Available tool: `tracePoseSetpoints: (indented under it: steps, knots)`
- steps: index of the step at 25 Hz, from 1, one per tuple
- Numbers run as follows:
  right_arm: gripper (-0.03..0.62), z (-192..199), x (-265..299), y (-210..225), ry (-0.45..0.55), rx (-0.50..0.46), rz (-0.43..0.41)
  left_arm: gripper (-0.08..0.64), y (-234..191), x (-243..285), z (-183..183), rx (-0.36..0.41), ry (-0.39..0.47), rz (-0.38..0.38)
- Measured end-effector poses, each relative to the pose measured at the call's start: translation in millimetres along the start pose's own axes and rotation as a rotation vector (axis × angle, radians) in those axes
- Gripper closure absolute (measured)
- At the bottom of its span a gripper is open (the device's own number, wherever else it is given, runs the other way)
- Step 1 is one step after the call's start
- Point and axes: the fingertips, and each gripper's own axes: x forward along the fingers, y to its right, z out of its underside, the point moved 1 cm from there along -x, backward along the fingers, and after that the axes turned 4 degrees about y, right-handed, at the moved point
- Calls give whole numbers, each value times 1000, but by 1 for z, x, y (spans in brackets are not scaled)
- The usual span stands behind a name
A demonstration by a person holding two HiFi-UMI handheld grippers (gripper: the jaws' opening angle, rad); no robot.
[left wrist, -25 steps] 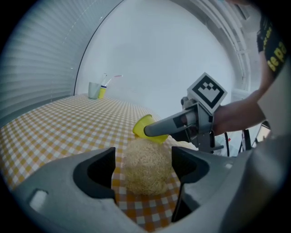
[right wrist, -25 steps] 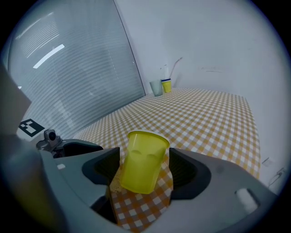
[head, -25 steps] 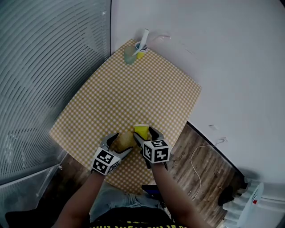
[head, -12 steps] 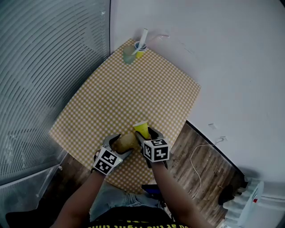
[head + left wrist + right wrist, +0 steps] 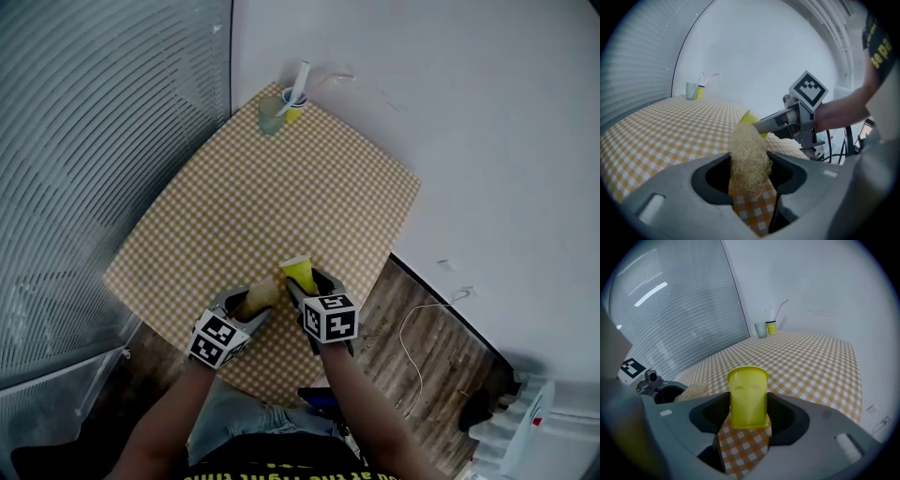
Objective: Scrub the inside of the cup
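Observation:
A yellow plastic cup stands upright on the checked tablecloth near its front edge. My right gripper is shut on it, and its jaws have just been closing; in the right gripper view both jaws touch the sides of the cup. To the left lies a straw-coloured loofah scrubber, with my left gripper shut on it. Its jaws have also just been closing. In the left gripper view the loofah is pinched between them, its tip beside the cup.
At the table's far corner stand a pale green cup and a small yellow cup holding a white toothbrush. A ribbed blind runs along the left, a white wall behind. To the right are wooden floor and a thin cable.
The left jaws have narrowed onto the loofah, which looks slimmer. The right jaws have drawn in against the cup. Both hands have stayed almost in place.

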Motion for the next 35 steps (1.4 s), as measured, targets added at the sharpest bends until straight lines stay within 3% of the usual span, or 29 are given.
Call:
tracePoseSetpoints:
  steps: [4,19,35]
  knots:
    - [334,-7,-6,-4,30,9,-9,364,-2,-7,0,-27,3,-5]
    - [337,-37,-33,-14,153,95,-97,402,6,-29,-36,47,60,-60]
    - [341,-73,-76,-33,354,254,-302,412,22,-44,-71,51,156,-65]
